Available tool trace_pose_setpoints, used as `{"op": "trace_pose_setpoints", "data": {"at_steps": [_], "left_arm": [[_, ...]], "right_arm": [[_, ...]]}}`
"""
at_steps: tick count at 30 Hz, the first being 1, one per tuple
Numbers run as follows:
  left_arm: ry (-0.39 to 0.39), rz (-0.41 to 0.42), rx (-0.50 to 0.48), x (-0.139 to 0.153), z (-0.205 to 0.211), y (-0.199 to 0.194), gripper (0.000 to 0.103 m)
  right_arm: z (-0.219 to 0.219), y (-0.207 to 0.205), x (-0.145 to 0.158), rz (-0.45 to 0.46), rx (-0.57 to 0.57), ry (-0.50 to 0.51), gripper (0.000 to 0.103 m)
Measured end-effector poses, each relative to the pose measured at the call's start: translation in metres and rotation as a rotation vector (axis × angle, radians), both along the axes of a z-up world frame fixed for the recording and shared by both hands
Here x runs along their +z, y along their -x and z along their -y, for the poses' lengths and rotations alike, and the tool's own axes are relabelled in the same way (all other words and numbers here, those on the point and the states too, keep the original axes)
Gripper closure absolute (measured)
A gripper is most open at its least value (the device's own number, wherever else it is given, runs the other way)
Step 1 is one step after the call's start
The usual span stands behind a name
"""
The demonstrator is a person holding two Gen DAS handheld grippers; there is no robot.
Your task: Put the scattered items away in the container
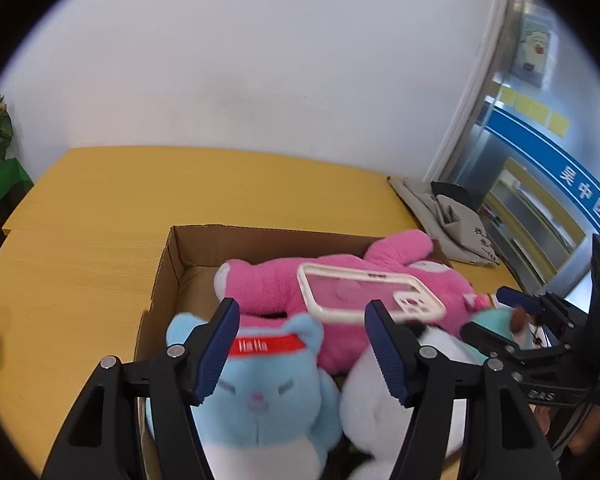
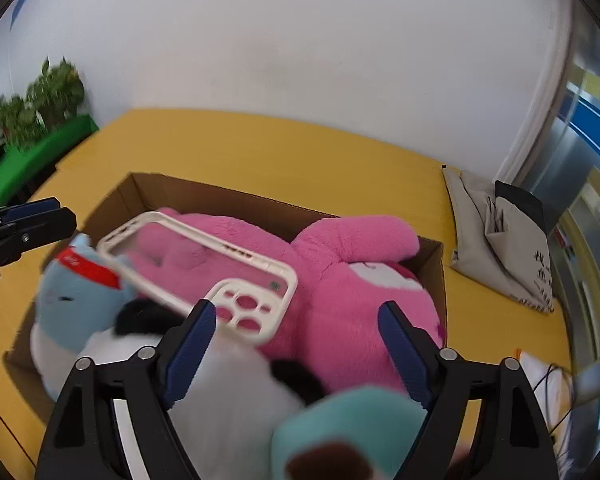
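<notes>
1. Cardboard box sits on the yellow table, flaps open, crowded with soft toys.
2. Phone case, white rim and clear back, lies tilted on top of the pink plush; its camera end points toward the grippers. In the right wrist view the same case looks blurred. No pad touches it in either view.
3. Pink plush fills the far half of the box, one limb poking over the right corner.
4. Blue cat plush with a red headband sits at the near left of the box; a white plush is just beside it on the right.
5. A teal plush shows at the near edge in the right wrist view, blurred.
6. Left gripper: jaws apart, nothing clamped, poised above the blue cat plush and white plush.
7. Right gripper: jaws wide apart, empty, above the white and pink toys.
8. Grey cloth bag lies on the table beyond the box, right side, near a glass door.
9. Potted plants on a green stand at far left.
</notes>
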State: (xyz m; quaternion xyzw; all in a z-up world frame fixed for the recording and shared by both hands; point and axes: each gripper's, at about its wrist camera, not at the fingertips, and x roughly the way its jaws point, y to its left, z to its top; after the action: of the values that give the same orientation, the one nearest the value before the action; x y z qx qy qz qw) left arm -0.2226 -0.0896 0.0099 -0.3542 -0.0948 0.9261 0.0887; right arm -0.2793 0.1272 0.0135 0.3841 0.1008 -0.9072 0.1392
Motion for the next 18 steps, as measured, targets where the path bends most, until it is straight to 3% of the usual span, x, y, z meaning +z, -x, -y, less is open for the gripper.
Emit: {"op": "trace_pose_setpoints", "data": {"at_steps": [4, 8, 13, 18], "left_arm": [[0.068, -0.059, 0.0, 0.006, -0.016, -0.063, 0.026], [0.05, -0.085, -0.033, 0.002, -0.041, -0.128, 0.025], [0.108, -0.118, -0.041, -0.016, -0.071, -0.196, 0.025], [0.06, -0.148, 0.01, -0.024, -0.077, -0.242, 0.025]], "right_arm": [[-0.016, -0.082, 0.011, -0.099, 0.026, 0.122, 0.002], [-0.026, -0.157, 0.004, -0.129, 0.02, 0.205, 0.0], [-0.032, -0.224, -0.021, -0.135, -0.061, 0.166, 0.0], [-0.049, -0.267, -0.037, -0.095, -0.118, 0.205, 0.0]]}}
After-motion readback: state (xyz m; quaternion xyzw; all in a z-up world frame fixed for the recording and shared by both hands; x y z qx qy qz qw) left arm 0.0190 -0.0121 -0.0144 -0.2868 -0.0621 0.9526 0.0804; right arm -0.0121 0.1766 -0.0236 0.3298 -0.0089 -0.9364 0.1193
